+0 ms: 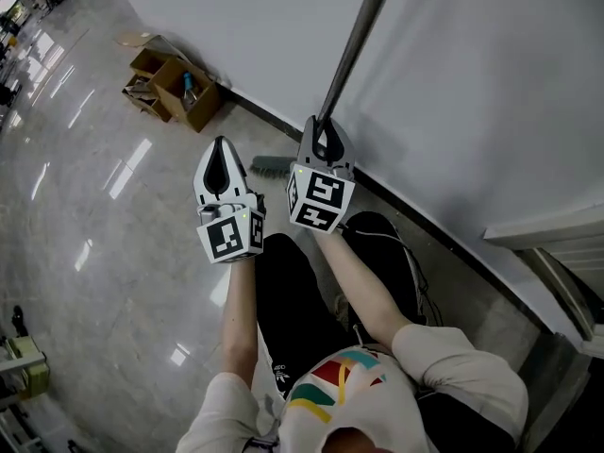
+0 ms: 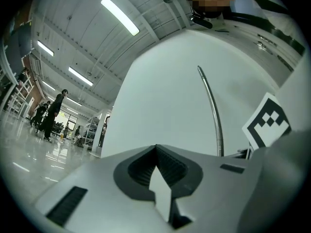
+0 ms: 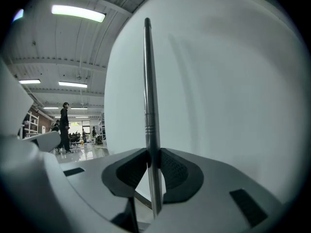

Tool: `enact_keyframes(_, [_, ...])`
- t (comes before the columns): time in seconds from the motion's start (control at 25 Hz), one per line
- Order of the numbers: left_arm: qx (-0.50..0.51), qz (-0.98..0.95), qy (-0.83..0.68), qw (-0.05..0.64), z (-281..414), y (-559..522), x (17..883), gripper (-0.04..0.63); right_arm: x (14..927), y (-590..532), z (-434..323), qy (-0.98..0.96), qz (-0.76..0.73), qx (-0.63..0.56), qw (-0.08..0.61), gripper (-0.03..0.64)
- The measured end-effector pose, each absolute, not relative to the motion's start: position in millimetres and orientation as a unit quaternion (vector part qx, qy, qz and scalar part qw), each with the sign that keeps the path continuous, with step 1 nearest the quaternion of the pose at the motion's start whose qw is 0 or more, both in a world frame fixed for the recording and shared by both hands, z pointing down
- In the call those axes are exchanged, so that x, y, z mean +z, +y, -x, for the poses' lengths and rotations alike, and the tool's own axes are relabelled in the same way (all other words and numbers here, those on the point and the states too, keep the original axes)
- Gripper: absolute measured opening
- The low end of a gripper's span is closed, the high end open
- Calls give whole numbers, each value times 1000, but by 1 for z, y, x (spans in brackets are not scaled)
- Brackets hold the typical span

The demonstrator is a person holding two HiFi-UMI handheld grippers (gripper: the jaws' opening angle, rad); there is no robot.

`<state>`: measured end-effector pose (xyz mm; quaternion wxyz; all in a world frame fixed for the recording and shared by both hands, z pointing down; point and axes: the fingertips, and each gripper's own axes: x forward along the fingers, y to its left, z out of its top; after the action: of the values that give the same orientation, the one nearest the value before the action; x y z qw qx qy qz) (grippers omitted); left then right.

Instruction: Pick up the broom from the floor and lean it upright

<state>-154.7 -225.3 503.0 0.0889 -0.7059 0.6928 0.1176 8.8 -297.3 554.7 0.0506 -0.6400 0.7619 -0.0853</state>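
Observation:
The broom's metal handle (image 1: 354, 45) rises steeply along the white wall (image 1: 472, 92). Its bristle head (image 1: 273, 166) rests on the floor at the wall's foot. My right gripper (image 1: 322, 128) is shut on the lower part of the handle. In the right gripper view the handle (image 3: 149, 91) stands upright between the pads, which press on it at the right gripper (image 3: 151, 158). My left gripper (image 1: 220, 149) hovers just left of it, apart from the broom and holding nothing. In its own view the left gripper (image 2: 156, 149) has its jaws together, with the handle (image 2: 214, 111) off to the right.
Open cardboard boxes (image 1: 176, 89) sit by the wall at the far left. A dark baseboard (image 1: 425, 225) runs along the wall's foot. A white fixture (image 1: 557, 243) juts out at the right. People (image 2: 53, 113) stand far off across the glossy floor (image 1: 94, 206).

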Motion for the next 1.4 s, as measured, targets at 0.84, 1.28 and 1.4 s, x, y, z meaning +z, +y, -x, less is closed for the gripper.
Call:
enact_keyframes(0.84, [91,741,660,85,111,-222,504,44,612,-276,-52,681,705,-196,3,94])
enact_keyframes(1.28, [73,753,650,70,99,-223,515,44,602,-292,-47,714,692,-99,-43,95])
enact_keyframes(1.4, [75,758,643,76,90,-225,511,44,598,-291,-51,714,695,-72,-48,118])
